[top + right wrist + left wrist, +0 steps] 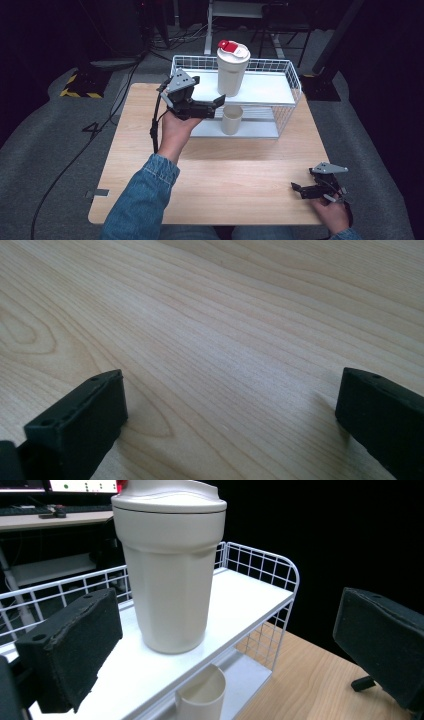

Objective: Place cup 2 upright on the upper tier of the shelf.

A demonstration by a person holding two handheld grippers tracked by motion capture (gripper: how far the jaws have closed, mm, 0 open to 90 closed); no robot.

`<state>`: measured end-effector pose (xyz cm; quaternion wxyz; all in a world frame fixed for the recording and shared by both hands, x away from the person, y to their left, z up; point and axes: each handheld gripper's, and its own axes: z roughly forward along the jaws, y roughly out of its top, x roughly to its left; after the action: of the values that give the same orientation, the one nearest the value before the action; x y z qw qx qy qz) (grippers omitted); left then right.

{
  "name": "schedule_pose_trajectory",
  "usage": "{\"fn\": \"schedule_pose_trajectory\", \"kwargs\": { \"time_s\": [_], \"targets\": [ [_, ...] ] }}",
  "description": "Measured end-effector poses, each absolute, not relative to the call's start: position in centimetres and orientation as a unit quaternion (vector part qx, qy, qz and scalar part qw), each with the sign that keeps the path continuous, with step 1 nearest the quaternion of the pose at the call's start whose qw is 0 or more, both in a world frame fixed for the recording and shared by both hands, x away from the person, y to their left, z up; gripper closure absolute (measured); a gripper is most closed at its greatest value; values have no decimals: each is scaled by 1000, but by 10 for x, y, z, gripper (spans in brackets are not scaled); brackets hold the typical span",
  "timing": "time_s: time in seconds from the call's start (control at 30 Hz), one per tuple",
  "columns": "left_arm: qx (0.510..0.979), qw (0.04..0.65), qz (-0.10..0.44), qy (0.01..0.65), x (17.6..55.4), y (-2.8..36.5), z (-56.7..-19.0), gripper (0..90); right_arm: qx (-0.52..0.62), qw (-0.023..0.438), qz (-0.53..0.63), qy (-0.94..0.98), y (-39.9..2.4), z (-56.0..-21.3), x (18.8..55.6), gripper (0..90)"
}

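You are in the approach step: your left gripper (212,106) comes toward the cream tumbler (232,70) with the red flip lid, which stands upright on the top shelf of the white wire rack (287,75). Its jaws are spread wide and do not touch the tumbler (167,575) yet. Next, I think you must push forward until the body sits between the pads, then close. Your left forearm reaches forward, wrist raised. Your right gripper (307,190) rests released, low over the wooden table (240,175).
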<state>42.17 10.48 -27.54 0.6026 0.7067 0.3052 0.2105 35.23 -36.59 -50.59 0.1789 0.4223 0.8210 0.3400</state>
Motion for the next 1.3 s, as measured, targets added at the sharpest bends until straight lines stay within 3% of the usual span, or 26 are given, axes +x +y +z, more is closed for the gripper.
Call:
{"fn": "schedule_pose_trajectory", "kwargs": {
  "time_s": [0.5, 1.3],
  "targets": [
    [718, 583, 218, 311, 370, 149, -287, 0, 422, 178, 340, 821, -366, -506, 353, 2],
    [739, 552, 200, 331, 324, 199, -346, 0, 423, 178, 341, 821, -366, -506, 352, 2]
  ]
}}
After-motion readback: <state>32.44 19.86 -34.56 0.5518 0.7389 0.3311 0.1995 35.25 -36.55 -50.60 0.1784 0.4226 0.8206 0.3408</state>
